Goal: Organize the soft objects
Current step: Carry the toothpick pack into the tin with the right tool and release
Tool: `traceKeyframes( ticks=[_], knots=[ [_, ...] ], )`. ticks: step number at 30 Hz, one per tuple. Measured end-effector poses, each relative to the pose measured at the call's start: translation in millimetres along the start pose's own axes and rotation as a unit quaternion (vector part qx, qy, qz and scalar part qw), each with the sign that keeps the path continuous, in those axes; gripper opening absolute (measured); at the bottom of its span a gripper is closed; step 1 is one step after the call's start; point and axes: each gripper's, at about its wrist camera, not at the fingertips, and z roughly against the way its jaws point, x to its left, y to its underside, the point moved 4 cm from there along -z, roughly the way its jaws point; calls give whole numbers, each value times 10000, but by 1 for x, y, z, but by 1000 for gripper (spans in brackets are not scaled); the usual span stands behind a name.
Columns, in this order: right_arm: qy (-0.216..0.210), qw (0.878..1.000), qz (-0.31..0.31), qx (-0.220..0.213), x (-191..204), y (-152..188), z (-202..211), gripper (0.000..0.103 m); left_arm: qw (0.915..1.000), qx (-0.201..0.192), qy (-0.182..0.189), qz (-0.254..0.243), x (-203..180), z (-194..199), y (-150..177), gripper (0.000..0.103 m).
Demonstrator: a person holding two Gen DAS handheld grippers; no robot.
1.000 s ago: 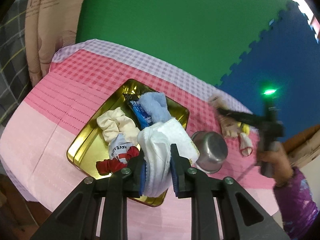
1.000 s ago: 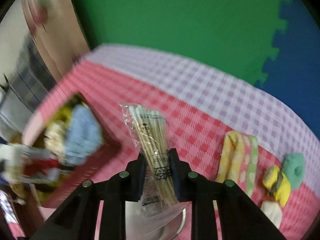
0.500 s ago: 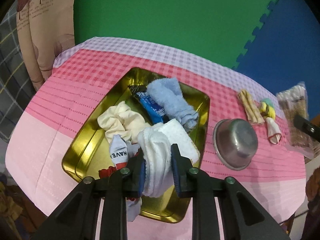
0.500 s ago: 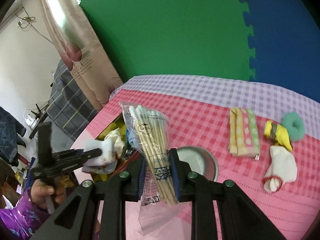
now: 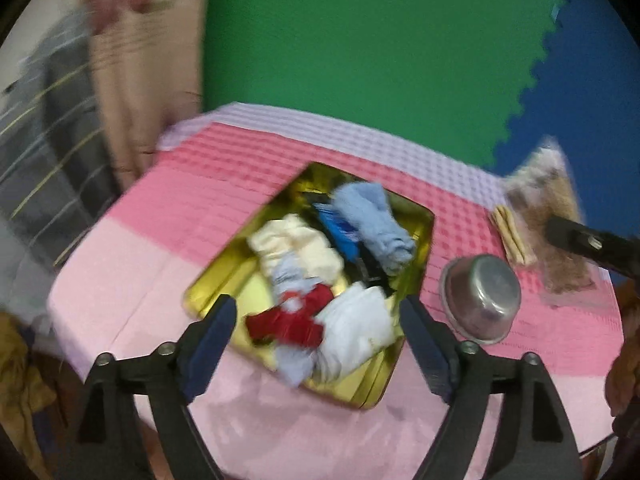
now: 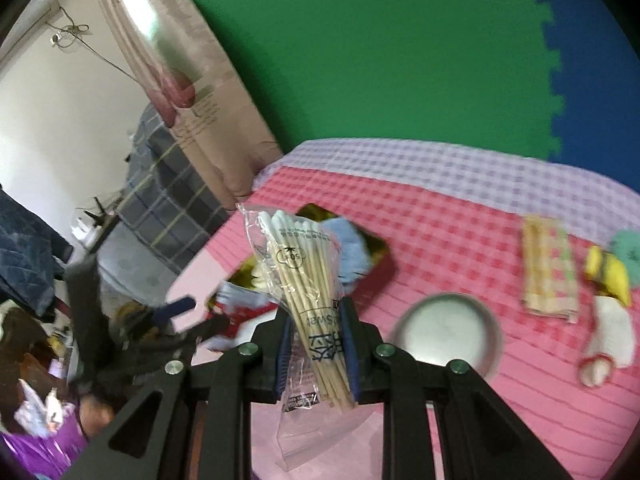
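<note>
A gold tray (image 5: 218,280) on the pink checked tablecloth holds soft things: a white cloth (image 5: 356,332), a red piece (image 5: 292,324), a cream scrunchie (image 5: 296,248) and a light blue cloth (image 5: 376,224). My left gripper (image 5: 316,332) is open and empty above the tray's near end. My right gripper (image 6: 316,344) is shut on a clear bag of cotton swabs (image 6: 304,280), held above the table; the bag also shows in the left wrist view (image 5: 548,216). The tray shows behind the bag in the right wrist view (image 6: 384,256).
A steel bowl (image 5: 480,296) stands right of the tray, also in the right wrist view (image 6: 448,332). A folded checked cloth (image 6: 548,268), a yellow item (image 6: 608,276), a green scrunchie (image 6: 628,252) and a white sock (image 6: 608,332) lie at the right. Green and blue foam wall behind.
My left gripper has opened and let go of the white cloth, which now lies in the tray. My right gripper has moved towards the tray with the swab bag.
</note>
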Motion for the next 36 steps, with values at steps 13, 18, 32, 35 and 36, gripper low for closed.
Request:
traceKeyframes(
  ticks=[13,18,32,35,36],
  knots=[
    [123,9965,50,823,50,-31,-149,22,9881,-629,-1338,418,47,28,50,96],
    [541,9939,78,958,49,-33,-188,22,9881,-651,-1281,553,58,27,49,96],
    [712,9934,16,894,55,-33,-204,51,9896,-532,-1233,513,59,24,52,96],
    [391,9978,-187,505,51,-40,-177,51,9895,-501,-1283,435,56,22,52,96],
    [301,9986,-231,380,49,-41,-167,51,9894,-509,-1298,403,54,22,53,96]
  ],
)
